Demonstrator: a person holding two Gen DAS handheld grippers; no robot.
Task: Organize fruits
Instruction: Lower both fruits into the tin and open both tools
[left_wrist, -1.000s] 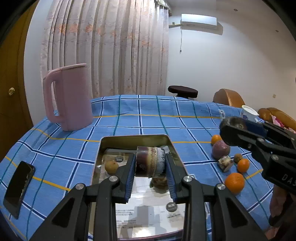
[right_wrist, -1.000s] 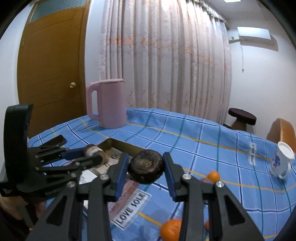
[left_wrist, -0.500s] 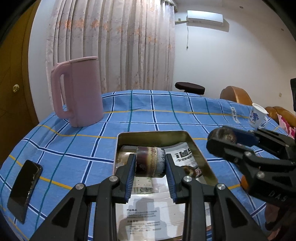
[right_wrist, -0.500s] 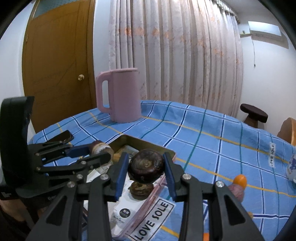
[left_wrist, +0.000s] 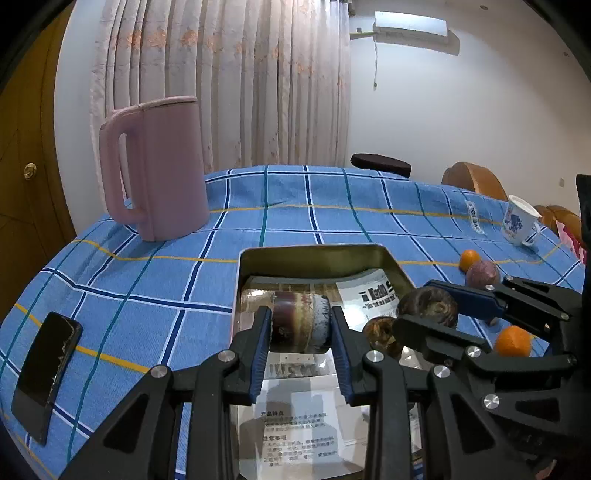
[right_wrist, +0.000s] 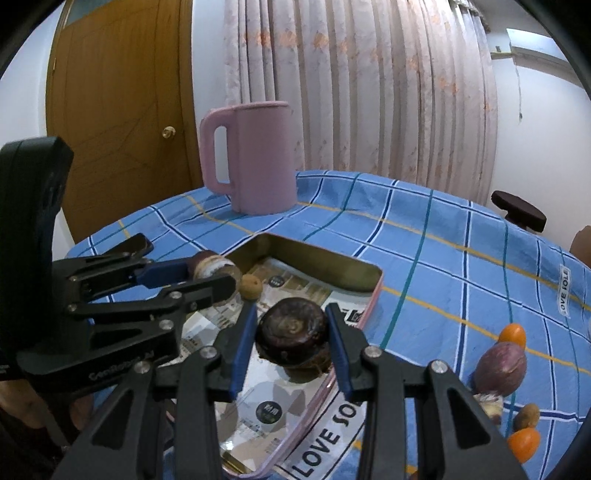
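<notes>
My left gripper (left_wrist: 300, 326) is shut on a short dark purple cane piece (left_wrist: 295, 310) with a pale cut end, held low over the far part of the gold metal tray (left_wrist: 314, 254). My right gripper (right_wrist: 291, 326) is shut on a round dark brown fruit (right_wrist: 291, 328), just above a similar brown fruit (left_wrist: 380, 330) lying in the tray (right_wrist: 321, 258). In the left wrist view the right gripper (left_wrist: 424, 306) reaches in from the right. A small tan fruit (right_wrist: 251, 286) lies in the tray beside the left gripper (right_wrist: 216, 275).
A pink jug (left_wrist: 159, 166) stands far left on the blue checked cloth, and a black phone (left_wrist: 46, 369) lies near the left edge. Right of the tray lie a purple fruit (right_wrist: 500, 367), oranges (right_wrist: 511, 334) and a small brown fruit. A white cup (left_wrist: 517, 221) stands far right.
My right gripper has come left and down with its fruit, from above the cloth to over the tray. The left gripper has edged forward over the tray, still gripping its piece.
</notes>
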